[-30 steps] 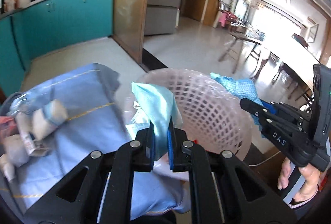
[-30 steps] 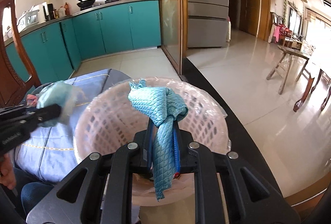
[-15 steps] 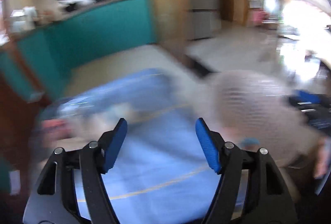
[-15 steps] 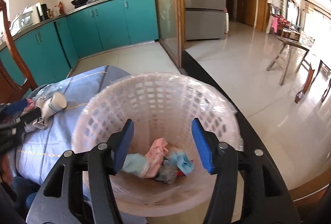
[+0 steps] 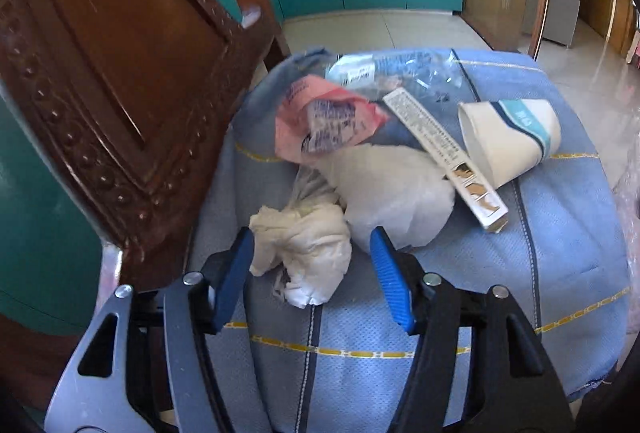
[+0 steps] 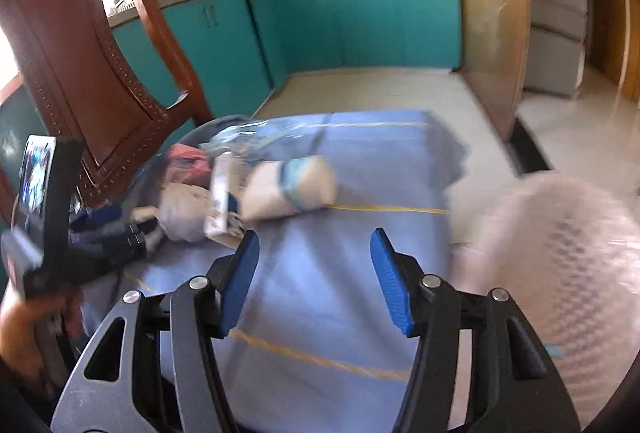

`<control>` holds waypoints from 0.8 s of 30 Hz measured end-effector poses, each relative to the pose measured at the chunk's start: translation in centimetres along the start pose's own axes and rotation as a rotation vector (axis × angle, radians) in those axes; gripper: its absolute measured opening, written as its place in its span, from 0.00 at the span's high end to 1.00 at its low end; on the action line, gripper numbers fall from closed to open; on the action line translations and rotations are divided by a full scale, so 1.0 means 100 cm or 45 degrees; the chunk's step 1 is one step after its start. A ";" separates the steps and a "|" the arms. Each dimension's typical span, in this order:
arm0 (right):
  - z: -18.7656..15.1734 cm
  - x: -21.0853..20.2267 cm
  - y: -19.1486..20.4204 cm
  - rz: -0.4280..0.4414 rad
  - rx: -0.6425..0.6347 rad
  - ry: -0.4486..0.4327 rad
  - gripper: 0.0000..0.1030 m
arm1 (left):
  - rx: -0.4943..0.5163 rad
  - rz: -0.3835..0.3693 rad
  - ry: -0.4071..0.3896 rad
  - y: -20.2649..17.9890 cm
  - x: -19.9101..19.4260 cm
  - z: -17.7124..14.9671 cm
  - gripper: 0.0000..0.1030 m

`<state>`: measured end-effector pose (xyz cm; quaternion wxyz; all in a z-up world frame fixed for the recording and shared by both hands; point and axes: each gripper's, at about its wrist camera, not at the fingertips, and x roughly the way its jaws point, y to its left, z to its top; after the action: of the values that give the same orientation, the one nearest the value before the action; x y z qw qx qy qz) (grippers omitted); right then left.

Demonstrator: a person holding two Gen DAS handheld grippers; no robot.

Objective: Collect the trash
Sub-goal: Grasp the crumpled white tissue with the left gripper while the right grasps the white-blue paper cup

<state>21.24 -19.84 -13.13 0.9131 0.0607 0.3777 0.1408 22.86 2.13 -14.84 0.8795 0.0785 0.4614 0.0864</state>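
Observation:
Trash lies on a blue cushion [image 5: 560,241]: a crumpled cream tissue [image 5: 308,245], a white bag wad [image 5: 396,189], a pink wrapper [image 5: 320,121], a long flat box [image 5: 444,153], a paper cup [image 5: 508,141] on its side and clear packaging [image 5: 404,73]. My left gripper [image 5: 310,235] points down at the tissue, its jaws closing with the tissue between them; the pads do not press on it. My right gripper [image 6: 315,235] stands open over bare cushion [image 6: 340,293], nothing between its fingers. The cup [image 6: 292,189] lies ahead of it, the pink mesh basket [image 6: 560,273] at its right.
A carved wooden chair back [image 5: 120,73] rises close at the left of the cushion. Teal kitchen cabinets [image 6: 360,25] and a tiled floor [image 6: 380,89] lie beyond. The left gripper's body [image 6: 52,217] and a hand show blurred at the right view's left edge.
Both grippers dropped their blue cloths into the basket and opened. Both then swung left, away from the basket, to the trash pile on the cushion.

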 end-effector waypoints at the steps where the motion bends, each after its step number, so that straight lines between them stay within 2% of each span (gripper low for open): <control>1: 0.007 0.013 0.004 -0.031 0.006 0.004 0.44 | 0.006 -0.002 0.008 0.000 0.004 0.000 0.40; 4: 0.025 0.046 0.005 -0.052 0.054 0.028 0.43 | 0.019 -0.007 0.019 0.001 0.013 0.003 0.39; 7: 0.041 0.078 0.005 -0.027 0.157 0.081 0.28 | 0.028 -0.007 0.022 0.006 0.020 0.006 0.36; 8: 0.044 0.084 0.008 -0.033 0.155 0.087 0.26 | 0.028 -0.012 0.021 0.006 0.022 0.007 0.36; 12: 0.053 0.116 0.038 -0.160 -0.029 0.143 0.17 | 0.031 -0.047 0.021 0.010 0.022 0.006 0.35; 16: 0.049 0.138 0.049 -0.265 -0.122 0.217 0.16 | 0.028 -0.072 0.032 0.012 0.027 0.006 0.34; 17: 0.046 0.141 0.047 -0.272 -0.125 0.235 0.16 | 0.028 -0.081 0.035 0.013 0.027 0.006 0.36; 19: 0.041 0.141 0.044 -0.262 -0.110 0.249 0.18 | 0.028 -0.095 0.039 0.013 0.029 0.006 0.50; 24: 0.029 0.117 0.030 -0.225 -0.058 0.210 0.18 | -0.001 -0.143 0.008 0.016 0.021 0.005 0.61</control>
<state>30.56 -13.46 -18.27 0.8890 -0.0056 0.4520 0.0728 24.28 4.12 -15.90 0.8815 0.0519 0.4678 0.0373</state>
